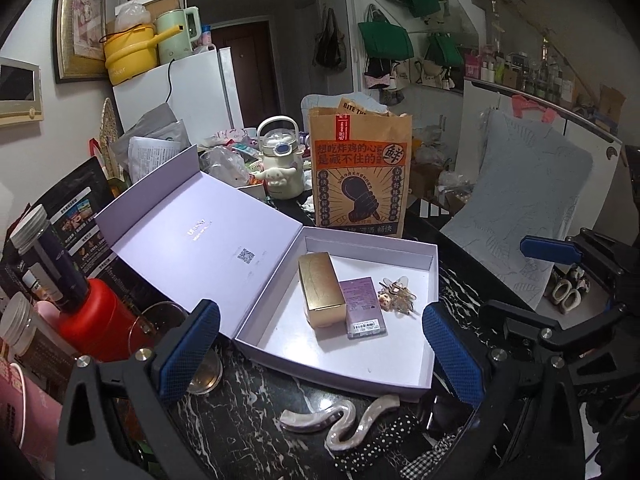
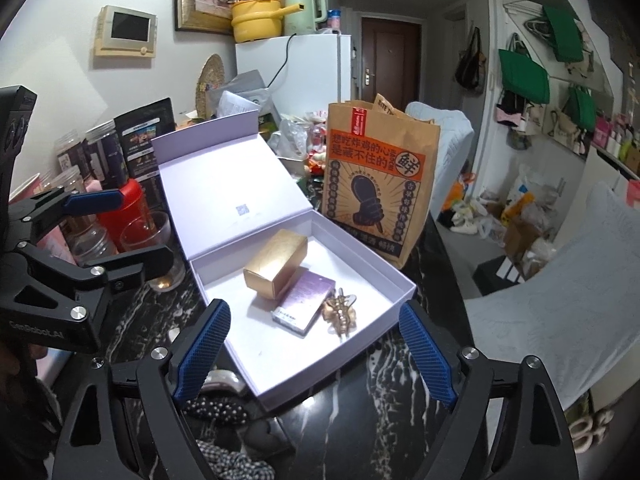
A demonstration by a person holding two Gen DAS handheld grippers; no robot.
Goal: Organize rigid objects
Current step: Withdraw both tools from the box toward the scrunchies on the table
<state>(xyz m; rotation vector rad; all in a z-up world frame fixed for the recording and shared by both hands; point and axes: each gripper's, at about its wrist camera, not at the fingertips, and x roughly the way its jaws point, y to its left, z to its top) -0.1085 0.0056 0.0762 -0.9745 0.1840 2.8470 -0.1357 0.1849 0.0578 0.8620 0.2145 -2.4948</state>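
An open lilac gift box (image 1: 400, 376) (image 2: 304, 384) lies on the dark marble table, its lid folded back to the left. Inside lie a gold carton (image 1: 322, 288) (image 2: 276, 264), a flat purple packet (image 1: 364, 310) (image 2: 304, 304) and a golden hair claw (image 1: 396, 296) (image 2: 340, 314). My left gripper (image 1: 320, 356) is open over the box's near edge, nothing between its blue pads. My right gripper (image 2: 316, 354) is open too, empty, over the box's near right edge. In front of the box lie a wavy pearly hair clip (image 1: 340, 420) and a dotted black scrunchie (image 1: 384, 436) (image 2: 218, 410).
A printed paper bag (image 1: 360, 176) (image 2: 380, 184) stands behind the box. Left of the box are a red canister (image 1: 96, 324) (image 2: 130, 210), jars, a glass (image 2: 148, 232) and a glass lid. A cream kettle-shaped bottle (image 1: 280, 160) stands further back. The table edge falls off at the right.
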